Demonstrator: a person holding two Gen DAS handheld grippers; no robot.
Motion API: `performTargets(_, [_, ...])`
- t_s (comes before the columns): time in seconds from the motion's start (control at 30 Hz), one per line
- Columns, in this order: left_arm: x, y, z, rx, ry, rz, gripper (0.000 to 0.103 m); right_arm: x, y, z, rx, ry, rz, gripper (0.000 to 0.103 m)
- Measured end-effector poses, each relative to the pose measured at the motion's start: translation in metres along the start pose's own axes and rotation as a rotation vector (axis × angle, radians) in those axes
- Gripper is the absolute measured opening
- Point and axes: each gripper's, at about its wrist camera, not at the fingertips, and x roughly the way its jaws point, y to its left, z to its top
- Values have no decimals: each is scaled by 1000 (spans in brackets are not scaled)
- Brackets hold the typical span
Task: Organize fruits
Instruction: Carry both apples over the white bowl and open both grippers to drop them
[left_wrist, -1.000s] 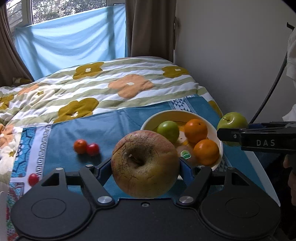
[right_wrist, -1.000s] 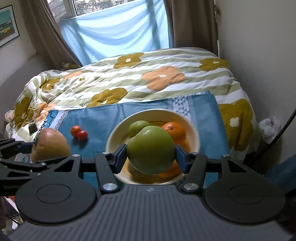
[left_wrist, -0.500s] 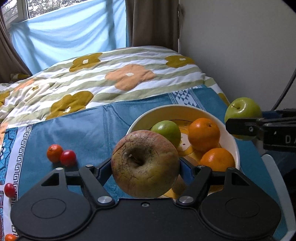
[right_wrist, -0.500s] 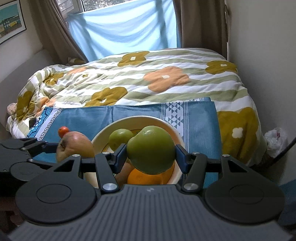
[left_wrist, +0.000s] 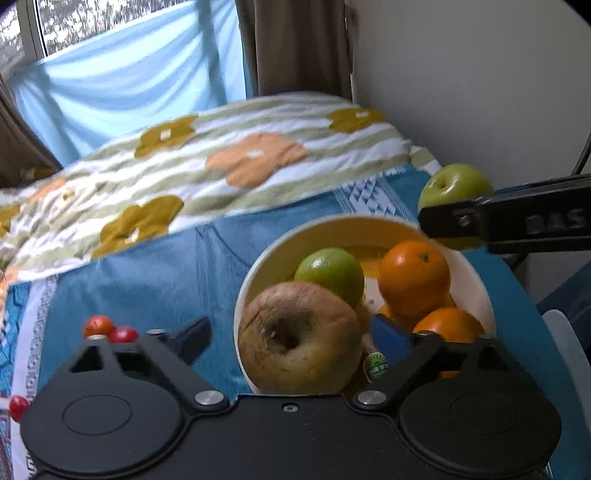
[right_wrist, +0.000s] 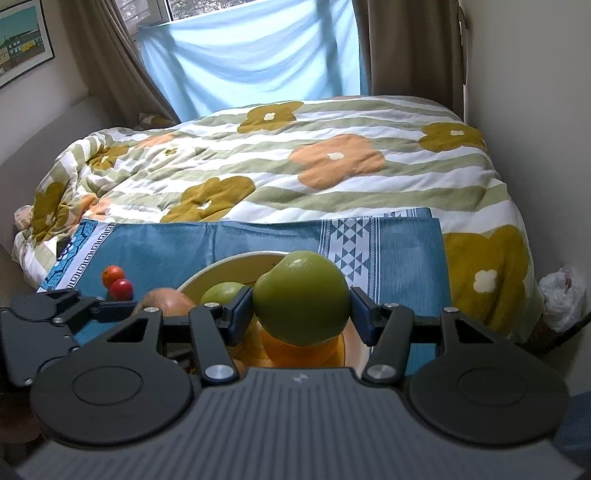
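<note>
Russet and wrinkled, the brown apple (left_wrist: 299, 338) sits at the near edge of the cream bowl (left_wrist: 476, 284) in the left wrist view, seemingly let down there to join the other fruit: a green lime (left_wrist: 330, 275) and two oranges (left_wrist: 413, 278) lie behind it. The left tongs (left_wrist: 291, 341) are opening, their blue pads standing clear of the apple on both sides, so it is released though still between them. Two cherry tomatoes (left_wrist: 109, 329) wait outside the bowl on the blue cloth (left_wrist: 147, 280), likely the next fruit to gather. At the right of this view, the right tongs (left_wrist: 458, 218) hover over the bowl's far rim with a green apple (left_wrist: 452, 184). In the right wrist view, that green apple (right_wrist: 301, 297) is clamped between the pads of the right tongs (right_wrist: 301, 314), which are part-way closed and pressing on both its flanks. It hangs above the bowl (right_wrist: 236, 264), over an orange (right_wrist: 295, 352), probably held there until the brown apple (right_wrist: 166, 301) settles and a gap is free.
</note>
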Motion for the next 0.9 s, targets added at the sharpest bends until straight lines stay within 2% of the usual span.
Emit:
performTargets(0.43, [-11,15,9,-67,-5,23,99,44,1,27,-41,13,28,71])
performTargets(0.83, [-17,24,-5,-117,27,61,99,83,3,21,-29,36,87,71])
performTargets(0.9, [-20,25,-8,-118,29,69,99,84,3,20,-23,36,93,74])
